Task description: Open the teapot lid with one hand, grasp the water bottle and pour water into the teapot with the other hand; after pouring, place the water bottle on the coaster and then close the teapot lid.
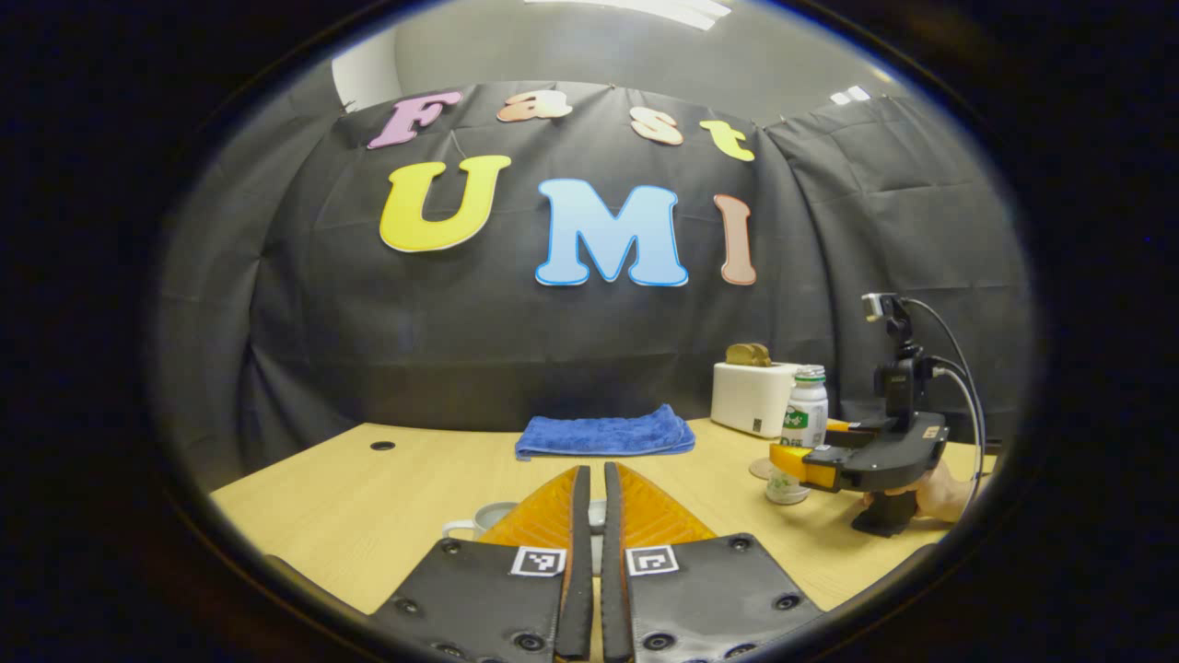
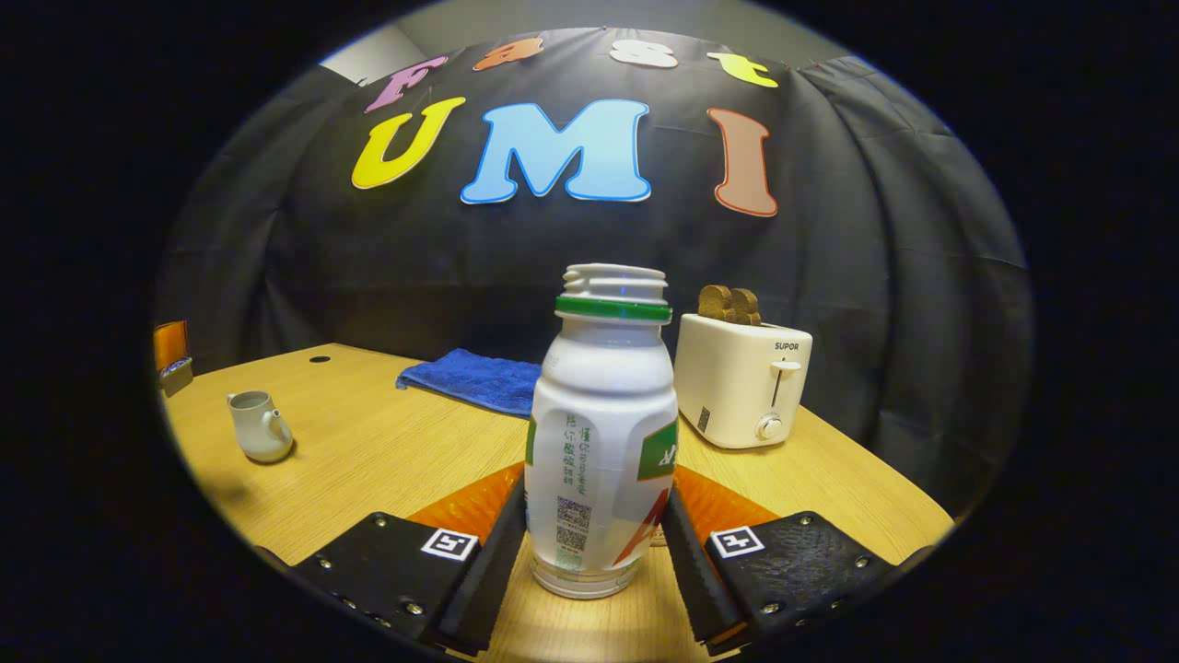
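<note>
Standing upright on the wooden table (image 2: 368, 460), the one white plastic water bottle (image 2: 601, 433) with a green neck ring sits between the right gripper (image 2: 594, 539) fingers, which flank it closely; squeeze evenly at mid-body before lifting. The left gripper (image 1: 594, 516) is nearly closed, empty, above the single white ceramic teapot (image 2: 260, 425), beyond one blue towel (image 2: 470, 379) and one toaster (image 2: 741, 378).

- A black cloth wall (image 1: 571, 341) hangs in folds behind the table.
- The wooden table (image 1: 368, 506) is pale.
- A ceiling light (image 1: 645, 9) glows overhead.
</note>
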